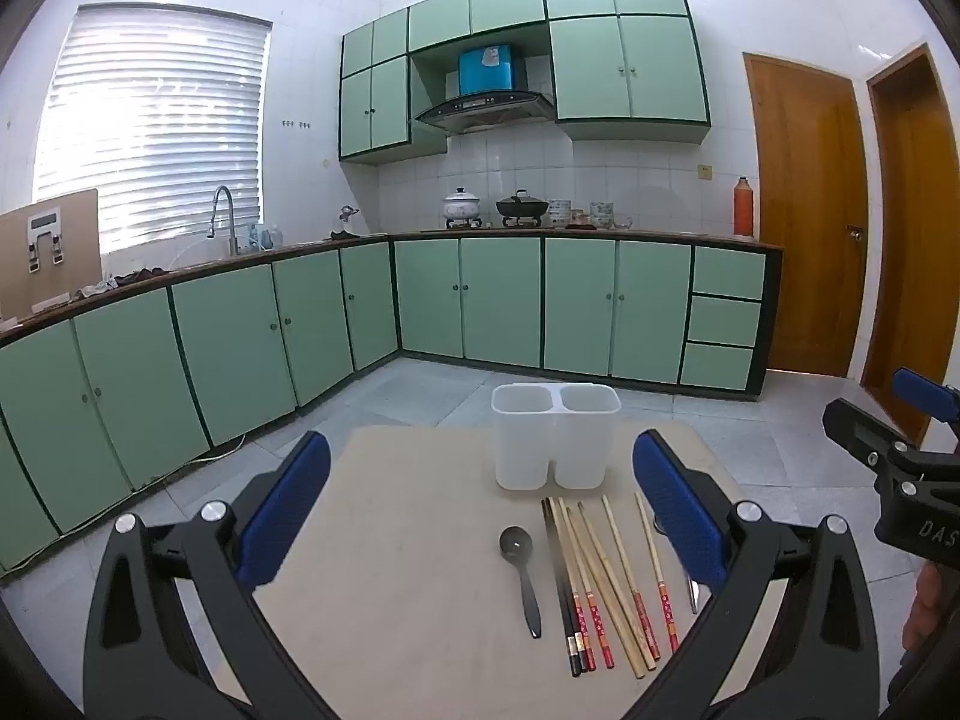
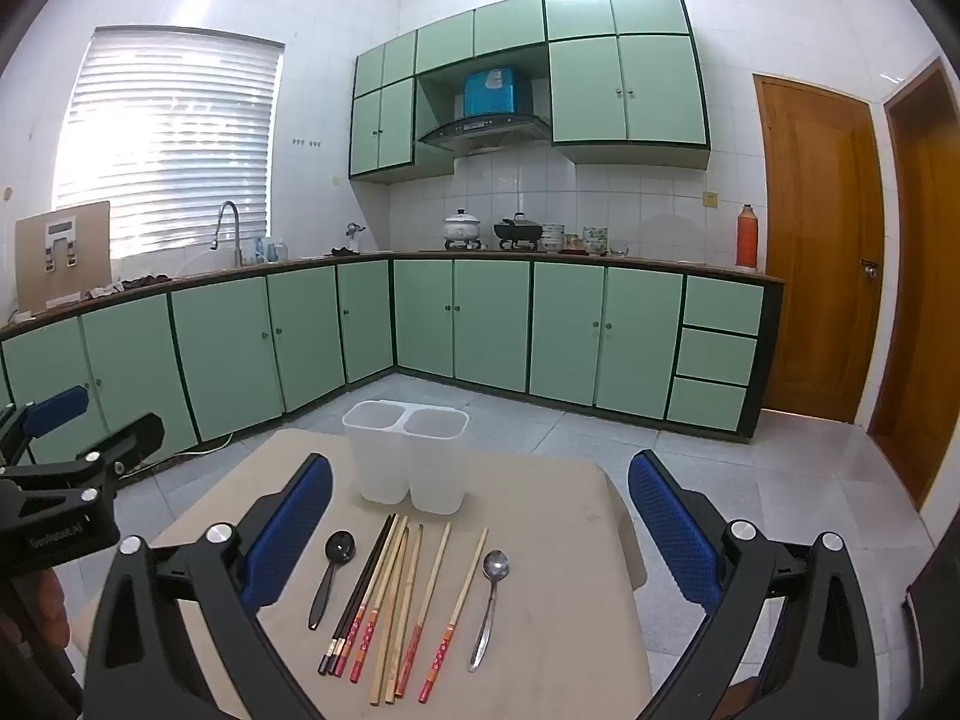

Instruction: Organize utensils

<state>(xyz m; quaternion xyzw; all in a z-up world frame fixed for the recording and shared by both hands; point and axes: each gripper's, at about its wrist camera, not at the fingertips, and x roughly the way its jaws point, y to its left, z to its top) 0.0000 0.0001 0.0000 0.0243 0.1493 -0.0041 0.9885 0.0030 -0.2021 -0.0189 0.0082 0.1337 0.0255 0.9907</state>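
Observation:
A white two-compartment utensil holder (image 1: 554,443) (image 2: 407,457) stands empty at the far side of a small beige table (image 1: 420,540) (image 2: 552,570). In front of it lie a black spoon (image 1: 521,567) (image 2: 329,573), several chopsticks (image 1: 606,585) (image 2: 396,597) side by side, and a steel spoon (image 2: 489,606), mostly hidden behind my finger in the left wrist view (image 1: 693,594). My left gripper (image 1: 480,480) is open and empty above the table's near side. My right gripper (image 2: 480,504) is open and empty, also above the utensils.
Green kitchen cabinets (image 1: 468,300) and a counter run along the far walls, with a sink (image 1: 225,222), pots (image 1: 521,207) and an orange flask (image 1: 743,207). Wooden doors (image 1: 804,210) stand at the right. Tiled floor surrounds the table.

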